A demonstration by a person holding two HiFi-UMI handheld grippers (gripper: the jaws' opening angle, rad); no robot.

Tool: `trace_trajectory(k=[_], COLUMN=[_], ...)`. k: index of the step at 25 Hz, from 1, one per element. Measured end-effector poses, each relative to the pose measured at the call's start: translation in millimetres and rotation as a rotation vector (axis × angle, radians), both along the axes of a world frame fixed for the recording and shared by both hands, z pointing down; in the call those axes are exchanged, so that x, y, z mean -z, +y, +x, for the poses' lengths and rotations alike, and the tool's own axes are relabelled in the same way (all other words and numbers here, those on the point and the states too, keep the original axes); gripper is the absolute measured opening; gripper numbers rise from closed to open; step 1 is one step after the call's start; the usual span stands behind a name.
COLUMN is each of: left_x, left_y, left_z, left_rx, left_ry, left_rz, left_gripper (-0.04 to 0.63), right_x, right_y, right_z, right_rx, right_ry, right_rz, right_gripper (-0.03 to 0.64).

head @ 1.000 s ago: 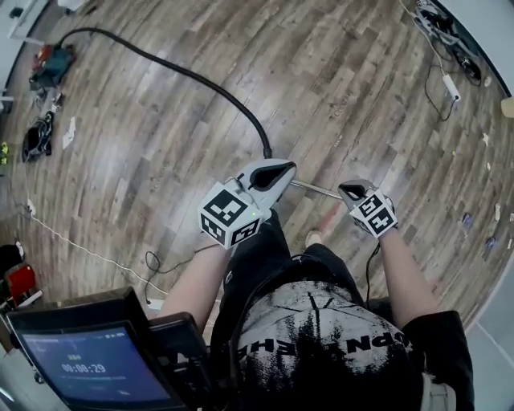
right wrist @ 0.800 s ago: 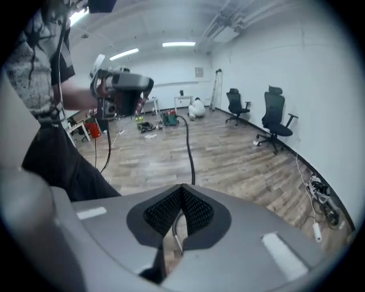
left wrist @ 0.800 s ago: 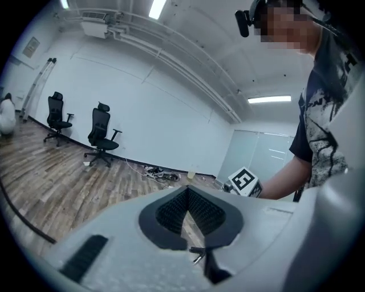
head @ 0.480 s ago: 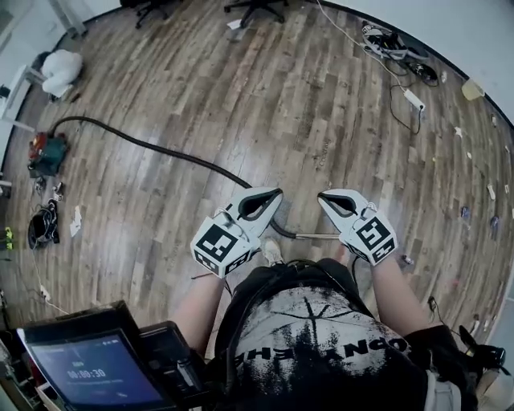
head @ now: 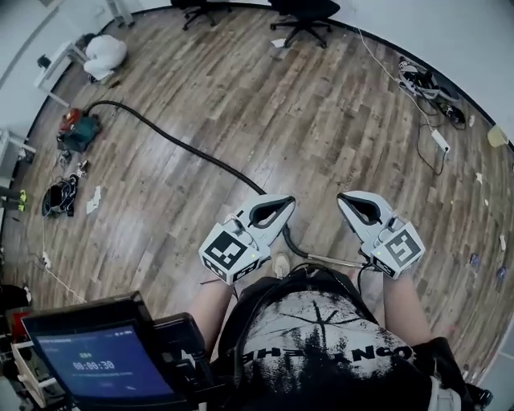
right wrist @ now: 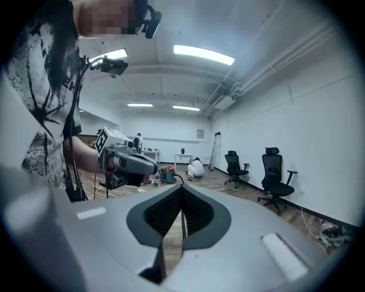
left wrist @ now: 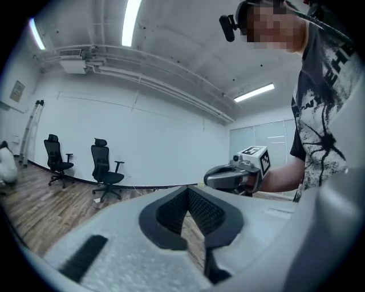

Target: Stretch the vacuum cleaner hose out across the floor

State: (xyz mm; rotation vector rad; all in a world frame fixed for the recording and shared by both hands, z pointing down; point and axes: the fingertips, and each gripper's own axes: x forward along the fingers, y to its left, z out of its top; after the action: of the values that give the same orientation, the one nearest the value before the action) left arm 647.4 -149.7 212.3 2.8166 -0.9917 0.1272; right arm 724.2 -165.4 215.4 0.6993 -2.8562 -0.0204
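Note:
The black vacuum hose (head: pixel 193 152) lies stretched over the wooden floor. It runs from the red and teal vacuum cleaner (head: pixel 79 131) at the far left to a metal wand (head: pixel 333 260) near the person's feet. My left gripper (head: pixel 287 202) and right gripper (head: pixel 344 198) are held side by side above that end, pointing roughly level. Both are shut and hold nothing, and neither touches the hose. The left gripper view shows the right gripper (left wrist: pixel 234 174) beside it. In the right gripper view the left gripper (right wrist: pixel 128 162) is in front of the vacuum cleaner (right wrist: pixel 167 175).
Two office chairs (head: pixel 303 11) stand at the far wall. A white bundle (head: pixel 105 54) lies near the vacuum cleaner. A power strip with cables (head: pixel 434 138) lies at the right, small dark items (head: pixel 58 197) at the left. A tablet screen (head: pixel 98 363) sits at the bottom left.
Both grippers have risen from near the hose's wand end and now sit level, closer together. The head view has swung up, showing more of the far floor. The hose lies still.

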Motion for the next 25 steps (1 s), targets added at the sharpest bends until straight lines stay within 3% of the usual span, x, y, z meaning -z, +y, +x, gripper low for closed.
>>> trace_trajectory(k=[3, 8, 11, 17, 21, 25], left_x=[12.4, 30.3, 38.5, 44.7, 32.6, 41.9], left_y=[11.6, 21.7, 19.4, 50.2, 61.0, 62.1], left_z=[7.8, 15.7, 21.0, 48.8, 62.6, 79.5], left_rx=[0.046, 0.150, 0.184, 0.241, 0.244, 0.221], left_ry=[0.001, 0.034, -0.005, -0.034, -0.060, -0.031], left_rz=[0.017, 0.023, 0.025, 0.045, 0.055, 0.060], left_gripper=[0.001, 0.000, 0.001, 0.001, 0.000, 0.000], right_x=[22.3, 33.6, 41.9, 49.4, 48.7, 56.8], right_y=[13.2, 18.5, 10.4, 43.6, 55.0, 51.2], right_z=[10.0, 26.1, 26.8, 28.8, 37.6, 54.6], right_rx=[0.052, 0.140, 0.193, 0.343, 0.360, 0.326], right_ry=[-0.038, -0.051, -0.049, -0.078, -0.069, -0.066], right_rz=[0.050, 0.025, -0.002, 0.094, 0.123, 0.131], right_gripper=[0.006, 0.006, 0.006, 0.006, 0.006, 0.005])
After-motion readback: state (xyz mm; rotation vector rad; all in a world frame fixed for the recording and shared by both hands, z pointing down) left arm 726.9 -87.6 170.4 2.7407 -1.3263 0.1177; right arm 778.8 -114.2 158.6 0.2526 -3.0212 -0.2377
